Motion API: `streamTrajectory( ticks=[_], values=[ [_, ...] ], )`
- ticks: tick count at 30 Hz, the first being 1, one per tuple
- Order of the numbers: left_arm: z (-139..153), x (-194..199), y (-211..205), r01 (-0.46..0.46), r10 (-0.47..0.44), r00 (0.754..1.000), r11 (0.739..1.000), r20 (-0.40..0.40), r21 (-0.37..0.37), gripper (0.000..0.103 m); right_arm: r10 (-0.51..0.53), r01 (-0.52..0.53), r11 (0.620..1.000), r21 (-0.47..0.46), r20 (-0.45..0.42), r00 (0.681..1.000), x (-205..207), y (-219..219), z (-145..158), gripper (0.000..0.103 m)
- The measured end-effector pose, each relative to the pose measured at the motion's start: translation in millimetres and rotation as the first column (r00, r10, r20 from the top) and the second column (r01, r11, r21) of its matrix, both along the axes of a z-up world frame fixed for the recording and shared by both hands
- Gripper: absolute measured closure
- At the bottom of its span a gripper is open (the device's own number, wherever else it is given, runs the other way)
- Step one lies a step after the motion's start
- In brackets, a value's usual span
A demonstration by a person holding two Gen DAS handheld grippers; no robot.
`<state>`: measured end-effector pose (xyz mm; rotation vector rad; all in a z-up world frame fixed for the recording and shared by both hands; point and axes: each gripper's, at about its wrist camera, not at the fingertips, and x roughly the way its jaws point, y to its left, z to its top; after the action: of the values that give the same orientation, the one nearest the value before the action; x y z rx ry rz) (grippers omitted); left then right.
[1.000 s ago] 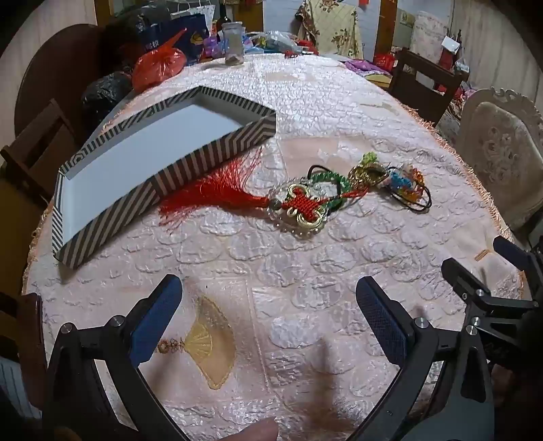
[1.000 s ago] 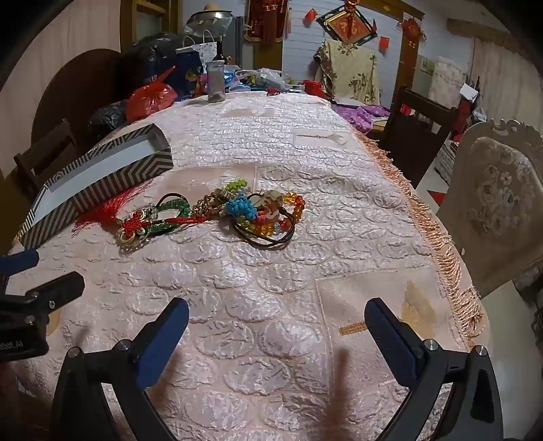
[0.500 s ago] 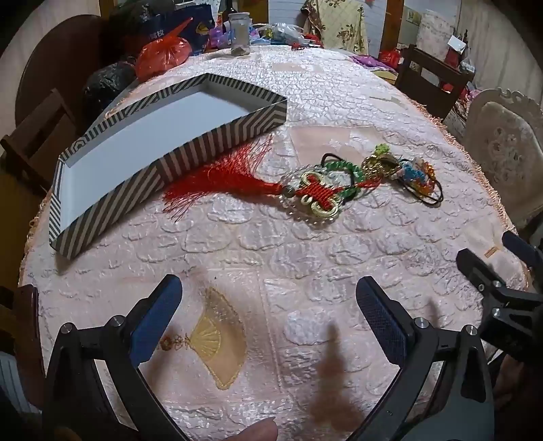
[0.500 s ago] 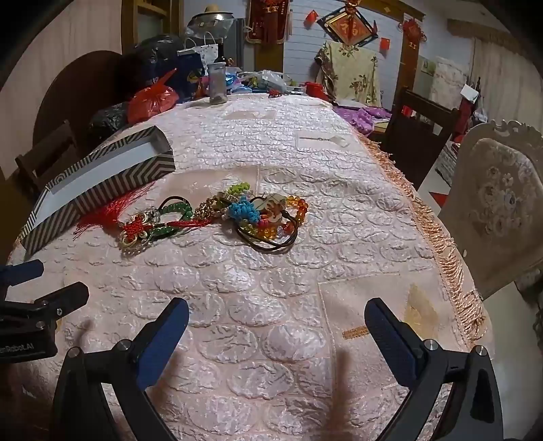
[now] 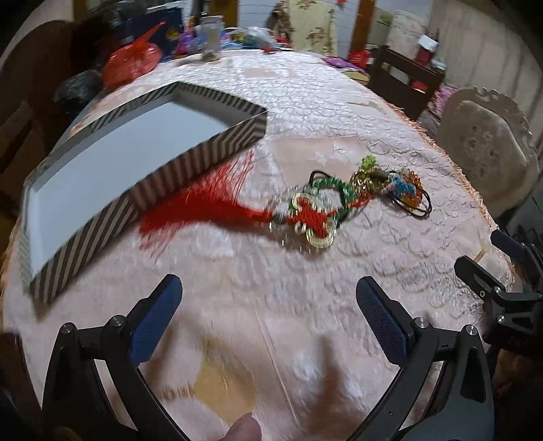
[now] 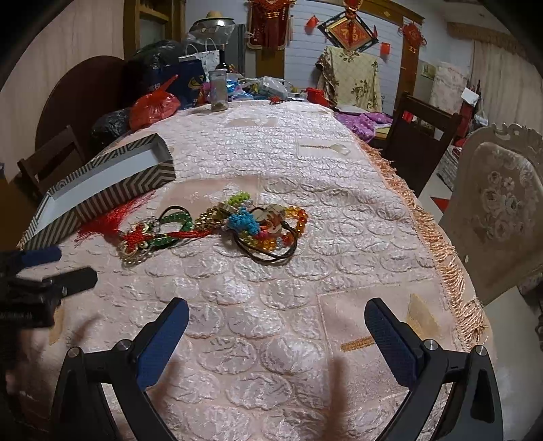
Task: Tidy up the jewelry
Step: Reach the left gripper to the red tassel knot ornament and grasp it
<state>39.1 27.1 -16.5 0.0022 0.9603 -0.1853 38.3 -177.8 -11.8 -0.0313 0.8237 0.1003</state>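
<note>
Red bag (image 6: 154, 108), carved chair (image 6: 499, 210)

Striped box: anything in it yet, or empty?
Empty as far as visible. The striped box shows only bare white floor in the left wrist view; the jewelry pile lies on the tablecloth beside it.

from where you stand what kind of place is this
Most likely a lived-in home dining room: a long table under a pink embossed tablecloth, an upholstered carved dining chair beside it, and red festive wall hangings at the back.
</note>
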Motion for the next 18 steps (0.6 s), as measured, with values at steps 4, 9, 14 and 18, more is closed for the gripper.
streamTrajectory(
  ticks=[4, 9, 14, 18],
  values=[
    [1, 18, 6, 0.037, -0.037, 0.999, 0.999, 0.01, -0.023, 0.001, -0.003, 0.003, 1.0, 0.016, -0.014, 1.0, 4, -1, -4, 0.0],
    [0, 44, 13, 0.013, -0.013, 1.0, 1.0, 0.008, -0.025, 0.001, 0.021, -0.021, 1.0, 0.01, -0.017, 1.0, 4, 6, -5, 0.0],
    [-8, 58, 9, -0.027, 0.027, 1.0, 0.999, -0.01, 0.029, 0.004, 0.024, -0.024, 1.0, 0.004, -0.018, 1.0, 5, 7, -6, 0.0],
    [-19, 66, 14, -0.092, 0.093, 0.995, 0.996, -0.041, 0.019, 0.026, 0.011, -0.011, 1.0, 0.012, -0.024, 1.0, 7, 4, -7, 0.0]
  ],
)
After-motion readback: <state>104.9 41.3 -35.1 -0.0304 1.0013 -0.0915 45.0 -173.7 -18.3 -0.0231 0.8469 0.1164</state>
